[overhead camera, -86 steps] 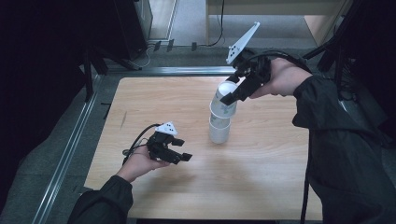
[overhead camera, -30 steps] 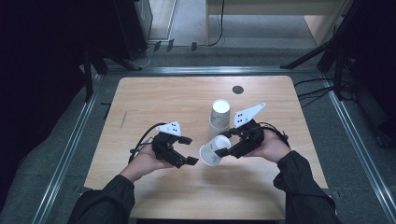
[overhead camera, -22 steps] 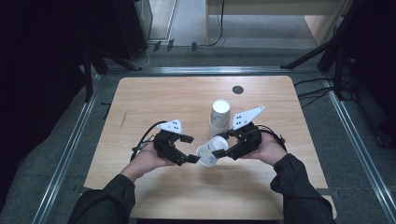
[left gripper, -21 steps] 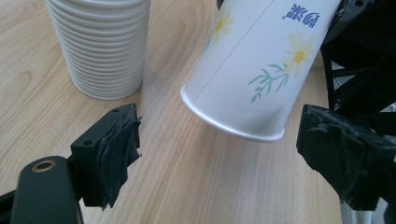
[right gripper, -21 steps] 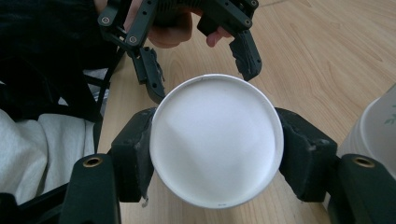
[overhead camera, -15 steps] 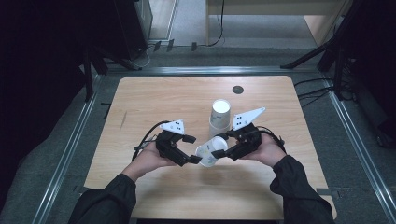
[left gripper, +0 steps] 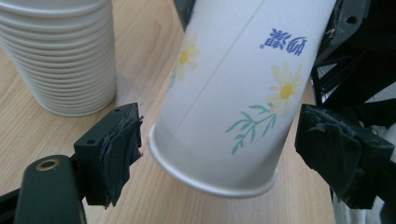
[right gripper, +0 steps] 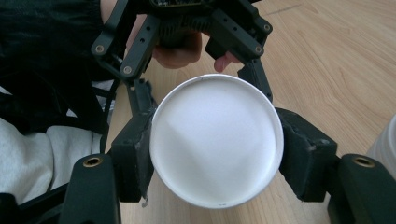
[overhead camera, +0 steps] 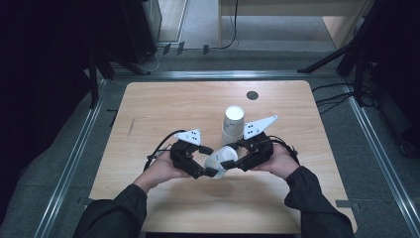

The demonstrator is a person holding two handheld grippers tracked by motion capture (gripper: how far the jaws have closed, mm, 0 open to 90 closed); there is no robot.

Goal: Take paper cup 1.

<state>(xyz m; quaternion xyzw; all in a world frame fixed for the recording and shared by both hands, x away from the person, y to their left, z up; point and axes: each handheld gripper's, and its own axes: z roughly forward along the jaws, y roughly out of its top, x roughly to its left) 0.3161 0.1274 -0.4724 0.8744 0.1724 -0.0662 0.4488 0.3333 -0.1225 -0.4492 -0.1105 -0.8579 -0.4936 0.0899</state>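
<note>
Low in the middle of the high view, the right gripper (overhead camera: 236,162) is clamping a single paper cup (overhead camera: 221,159) on its side, jaws pressed against opposite sides of the wall near the closed end, as the right gripper view is showing with the round white base (right gripper: 216,140) facing the lens; the left gripper (overhead camera: 205,161) is standing just left of it with jaws spread wide, its pads (left gripper: 120,150) flanking the rim end of the flowered cup (left gripper: 233,93) without touching, a gap showing on both sides; above them in the high view, the stack of nested cups (overhead camera: 232,124) is standing upright on the wooden table (overhead camera: 148,109), just beside the grippers, with a small dark disc (overhead camera: 252,95) lying farther up; the step in hand is looking like a handover of the one cup from right to left; the next move is calling for the left jaws closing gently on the thin wall before the right is letting go, since a hard squeeze would be crushing it.
</note>
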